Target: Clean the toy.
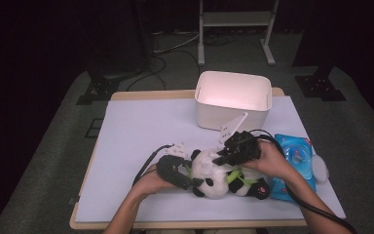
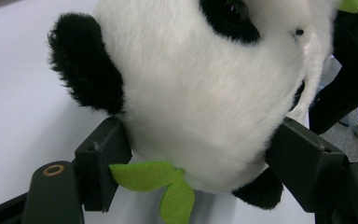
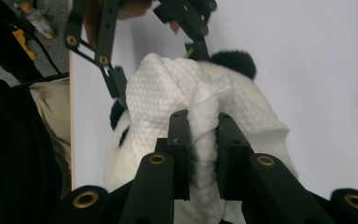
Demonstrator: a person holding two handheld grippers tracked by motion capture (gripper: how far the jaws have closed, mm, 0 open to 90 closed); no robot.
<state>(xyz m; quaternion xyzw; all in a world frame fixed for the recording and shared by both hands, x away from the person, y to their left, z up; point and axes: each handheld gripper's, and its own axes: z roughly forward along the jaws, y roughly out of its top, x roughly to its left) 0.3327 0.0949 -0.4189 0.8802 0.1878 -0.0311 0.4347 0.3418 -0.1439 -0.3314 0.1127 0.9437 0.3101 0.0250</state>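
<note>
Panda plush (image 1: 219,176) lies on its side on the near part of my table (image 1: 141,131), head toward my left and legs toward my right, and it is the biggest thing under my hands. Behind it, at the far edge of the pale tabletop, stands the white bin (image 1: 233,100), open on top and well apart from the toy. Just to the right of the panda lies a blue packet (image 1: 297,161), partly under my right forearm.

My left gripper (image 1: 185,174) comes in from the left at table level. In the left gripper view its two black jaws bracket the panda's head (image 2: 200,93), one pad against the fur below the black ear (image 2: 86,70) and the other against the opposite cheek, so I read it as clamped on the head. A green felt leaf (image 2: 161,184) hangs between the jaws, under the head.

My right gripper (image 1: 222,157) sits over the toy from the right. In the right gripper view its jaws stand close together and pinch a bunched white wipe (image 3: 186,107), whose quilted cloth spreads over the panda's head. Beyond it I see the left gripper's linkage arms reaching to the same head.
</note>
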